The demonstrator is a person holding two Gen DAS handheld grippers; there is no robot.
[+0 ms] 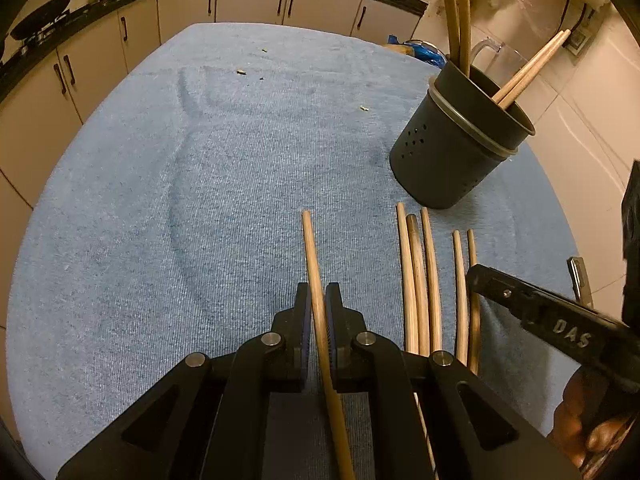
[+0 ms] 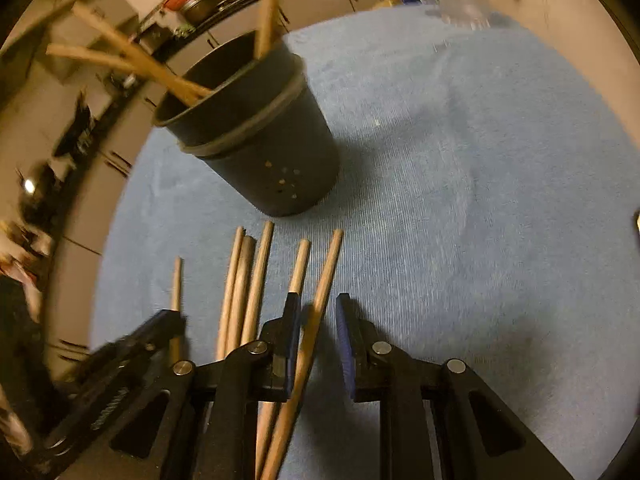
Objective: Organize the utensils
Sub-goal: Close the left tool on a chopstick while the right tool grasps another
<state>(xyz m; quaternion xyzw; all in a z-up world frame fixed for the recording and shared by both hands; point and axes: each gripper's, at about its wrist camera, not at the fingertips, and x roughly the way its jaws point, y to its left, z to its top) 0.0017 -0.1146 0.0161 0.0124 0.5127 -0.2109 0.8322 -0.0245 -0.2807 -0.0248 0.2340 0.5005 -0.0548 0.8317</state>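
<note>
A dark perforated utensil holder [image 1: 456,148] stands on the blue cloth [image 1: 240,160] with several wooden chopsticks in it; it also shows in the right wrist view [image 2: 260,136]. Several loose chopsticks [image 1: 420,280] lie side by side in front of it. My left gripper [image 1: 318,300] is shut on one chopstick [image 1: 314,264] that lies left of the row. My right gripper [image 2: 318,308] is open around the rightmost chopstick [image 2: 326,280] of the row, its jaws apart on either side. The right gripper's finger [image 1: 540,308] shows in the left wrist view.
Kitchen cabinets [image 1: 248,4] and a dark counter with pans run behind the table. A clear plastic jug [image 1: 492,52] stands behind the holder. Small crumbs [image 1: 241,72] lie on the far cloth. The left gripper's finger [image 2: 132,344] shows at lower left in the right wrist view.
</note>
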